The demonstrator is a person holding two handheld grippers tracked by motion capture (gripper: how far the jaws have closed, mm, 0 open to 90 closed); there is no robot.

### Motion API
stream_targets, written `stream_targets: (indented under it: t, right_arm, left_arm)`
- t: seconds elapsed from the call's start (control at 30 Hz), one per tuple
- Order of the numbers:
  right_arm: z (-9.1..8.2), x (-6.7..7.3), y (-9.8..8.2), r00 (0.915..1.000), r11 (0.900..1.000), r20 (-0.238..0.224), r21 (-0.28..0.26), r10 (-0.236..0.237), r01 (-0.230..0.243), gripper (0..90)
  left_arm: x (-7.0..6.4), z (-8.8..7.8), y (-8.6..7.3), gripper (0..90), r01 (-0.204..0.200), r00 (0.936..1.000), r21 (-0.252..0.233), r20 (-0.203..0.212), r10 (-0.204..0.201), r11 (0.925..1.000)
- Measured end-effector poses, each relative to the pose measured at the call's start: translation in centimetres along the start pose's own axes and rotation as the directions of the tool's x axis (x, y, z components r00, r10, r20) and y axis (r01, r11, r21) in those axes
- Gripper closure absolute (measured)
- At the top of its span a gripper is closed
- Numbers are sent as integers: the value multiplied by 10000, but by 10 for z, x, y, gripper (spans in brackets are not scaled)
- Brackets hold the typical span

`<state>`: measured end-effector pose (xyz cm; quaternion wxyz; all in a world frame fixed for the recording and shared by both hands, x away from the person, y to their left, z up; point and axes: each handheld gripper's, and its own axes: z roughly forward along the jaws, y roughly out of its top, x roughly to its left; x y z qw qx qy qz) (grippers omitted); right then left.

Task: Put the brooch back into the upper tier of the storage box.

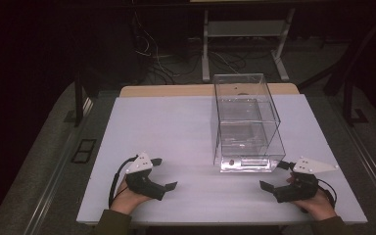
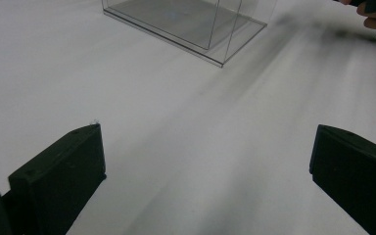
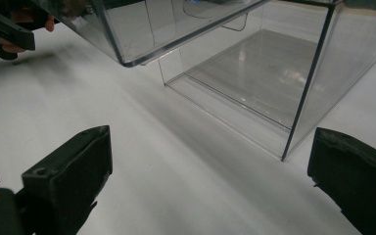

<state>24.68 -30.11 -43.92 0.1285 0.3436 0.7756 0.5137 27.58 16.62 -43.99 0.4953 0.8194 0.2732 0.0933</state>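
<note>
**Clear box: both tongs wide, approach not yet made**

Clear box (image 1: 247,122) stands on the white bench (image 1: 176,132), right of centre, long axis running away from the person. Nothing holds or touches it.

Left to right across the high view:

- Left tongs (image 1: 164,172), near the front edge, well apart from the box. Jaws spread wide, nothing between them; the left gripper view shows bare bench between the jaws, with the box's lower corner (image 2: 215,36) far off at the top.
- Box in the middle ground.
- Right tongs (image 1: 276,175), just off the box's near right corner, jaws also spread wide and empty. The right gripper view has the box (image 3: 269,73) close ahead, its near vertical edge lined up toward the right-hand jaw.

Doing the step well, as I judge it: the right tongs are the nearer pair and should close on a wall or rim, not a corner edge, since smooth clear plastic will likely slip under a skewed pinch. Bring the left tongs across to steady the far side before any lift or pull.

Look of the box: transparent, thin-walled, rectangular, sharp straight edges. A clear panel or tray appears to sit partway up inside, with a thicker base strip at the near end. Appears empty; reflections make the interior hard to read.
</note>
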Motion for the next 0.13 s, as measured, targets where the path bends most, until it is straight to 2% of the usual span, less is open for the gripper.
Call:
stream_targets:
  t: [0.13]
  right_arm:
    - [0,0,0,10000,10000,-20,18,-16,16,27]
  left_arm:
    - [0,0,0,0,-40,10000,-16,5,40,10000]
